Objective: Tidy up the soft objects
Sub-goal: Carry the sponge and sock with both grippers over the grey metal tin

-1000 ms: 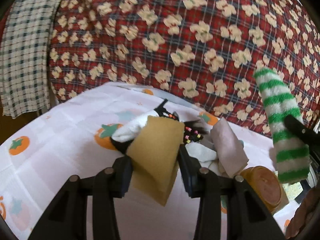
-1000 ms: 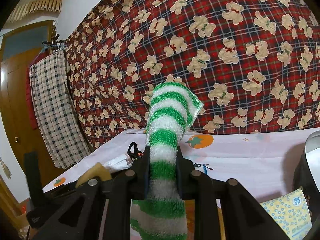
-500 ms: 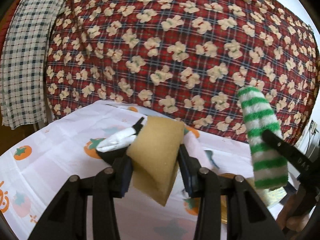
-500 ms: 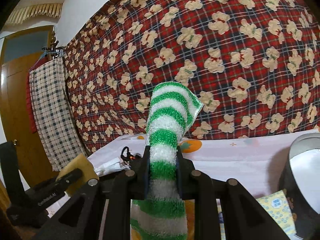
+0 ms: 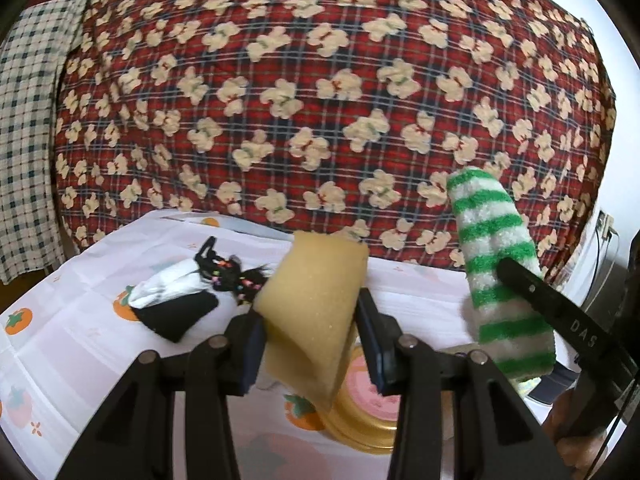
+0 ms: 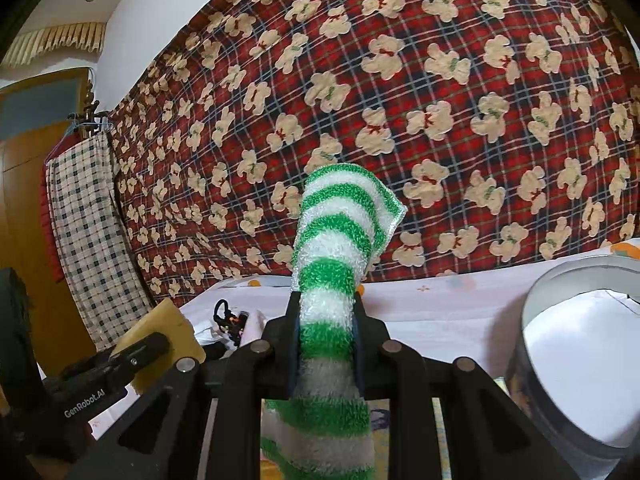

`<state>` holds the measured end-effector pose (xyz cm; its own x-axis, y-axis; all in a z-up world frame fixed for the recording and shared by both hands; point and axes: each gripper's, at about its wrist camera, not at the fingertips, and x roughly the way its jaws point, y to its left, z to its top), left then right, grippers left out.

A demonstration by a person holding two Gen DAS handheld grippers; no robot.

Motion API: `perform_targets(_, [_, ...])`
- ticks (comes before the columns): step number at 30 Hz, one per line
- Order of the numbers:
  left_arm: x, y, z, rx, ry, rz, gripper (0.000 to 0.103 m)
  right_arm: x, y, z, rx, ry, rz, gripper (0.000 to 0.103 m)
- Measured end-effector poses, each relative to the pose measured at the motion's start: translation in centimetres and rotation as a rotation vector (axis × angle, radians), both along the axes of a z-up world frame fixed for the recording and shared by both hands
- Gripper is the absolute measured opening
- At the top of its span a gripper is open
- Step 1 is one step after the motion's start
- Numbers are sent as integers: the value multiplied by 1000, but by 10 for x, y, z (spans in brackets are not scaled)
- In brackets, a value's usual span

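- Between the left gripper (image 5: 310, 344) jaws: yellow sponge (image 5: 316, 304), clamped across its middle, top edge poking out past the tips.
- Between the right gripper (image 6: 325, 344) jaws: green-striped cloth (image 6: 336, 264), pinched mid-length, both ends flopping free.
- Beyond the left tips, on the tablecloth (image 5: 80, 320): black-and-white cloth pile (image 5: 180, 300).
- Likely light, squashy, non-slip; best gripped mid-body.

Legible markings: "DAS" on the black finger of the right gripper (image 5: 520, 280), left wrist view. "GenRobot.AI" on the black arm of the left gripper (image 6: 152, 344), right wrist view. No others readable.
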<state>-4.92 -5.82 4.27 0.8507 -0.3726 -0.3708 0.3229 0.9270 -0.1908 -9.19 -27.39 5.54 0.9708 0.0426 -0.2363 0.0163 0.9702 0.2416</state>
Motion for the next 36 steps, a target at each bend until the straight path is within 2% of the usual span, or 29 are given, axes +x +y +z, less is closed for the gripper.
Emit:
perform_targets(8, [-12,-28,5,9,-14,-52,41,-23,-24,-5,-12,-5,-34,23])
perform_targets(18, [-22,-72,7,-13,-5,-140,41,-69,-67,-12,-22,-7,-151,23])
perform_targets(36, [-59,-159,13,-3,-26,-325,41,-163,-106,-11,-128,-3,-324,23])
